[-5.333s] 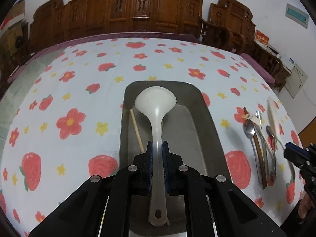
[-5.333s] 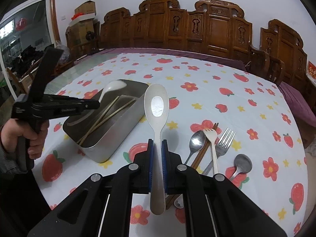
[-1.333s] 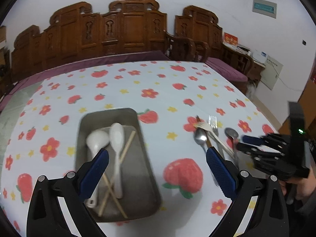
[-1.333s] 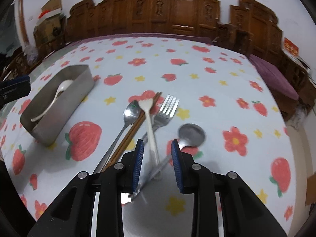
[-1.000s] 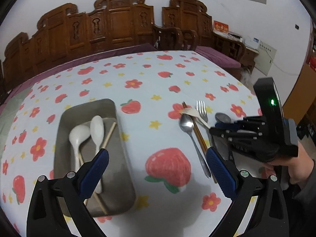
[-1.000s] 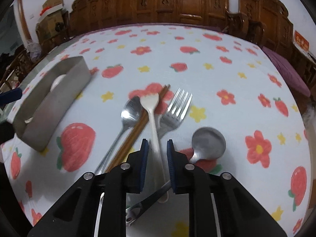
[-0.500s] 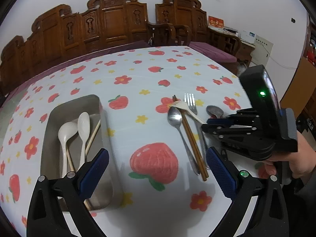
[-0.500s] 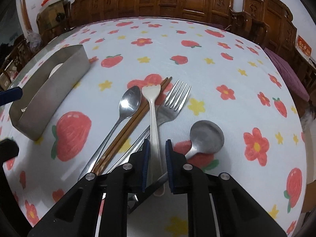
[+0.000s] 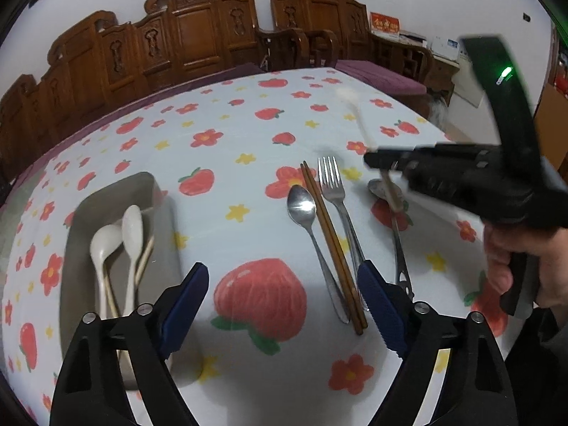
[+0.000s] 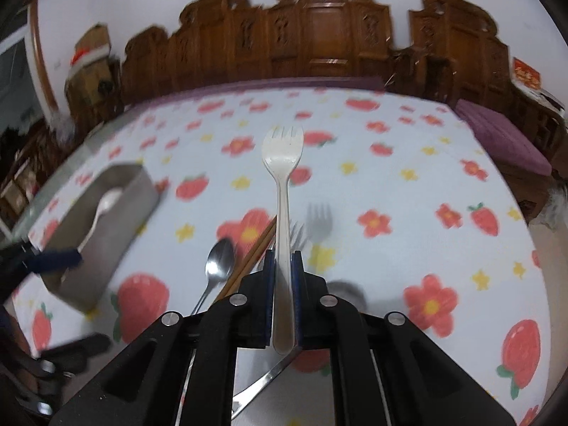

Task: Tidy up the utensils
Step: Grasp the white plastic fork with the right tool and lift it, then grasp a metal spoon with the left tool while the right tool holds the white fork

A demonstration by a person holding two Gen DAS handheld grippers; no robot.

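My right gripper [image 10: 282, 266] is shut on the handle of a white plastic fork [image 10: 282, 163] and holds it tines forward, lifted above the table. In the left wrist view that gripper [image 9: 376, 161] shows at the right with the blurred fork [image 9: 358, 117]. A metal tray [image 9: 106, 191] at the left holds a white ladle [image 9: 103, 245], a white spoon [image 9: 133, 223] and pale chopsticks. My left gripper [image 9: 280, 305] is open and empty over the tablecloth between the tray and the remaining cutlery.
On the strawberry tablecloth lie a steel spoon [image 9: 301, 209], brown chopsticks [image 9: 330, 245], a steel fork [image 9: 333, 191] and a second steel spoon [image 9: 381, 190]. Carved wooden chairs [image 9: 198, 46] line the table's far edge. A hand [image 9: 522, 262] holds the right gripper.
My right gripper has closed on the white fork and lifted it off the pile, tines now raised. My left gripper has shifted a little to the right and stays open.
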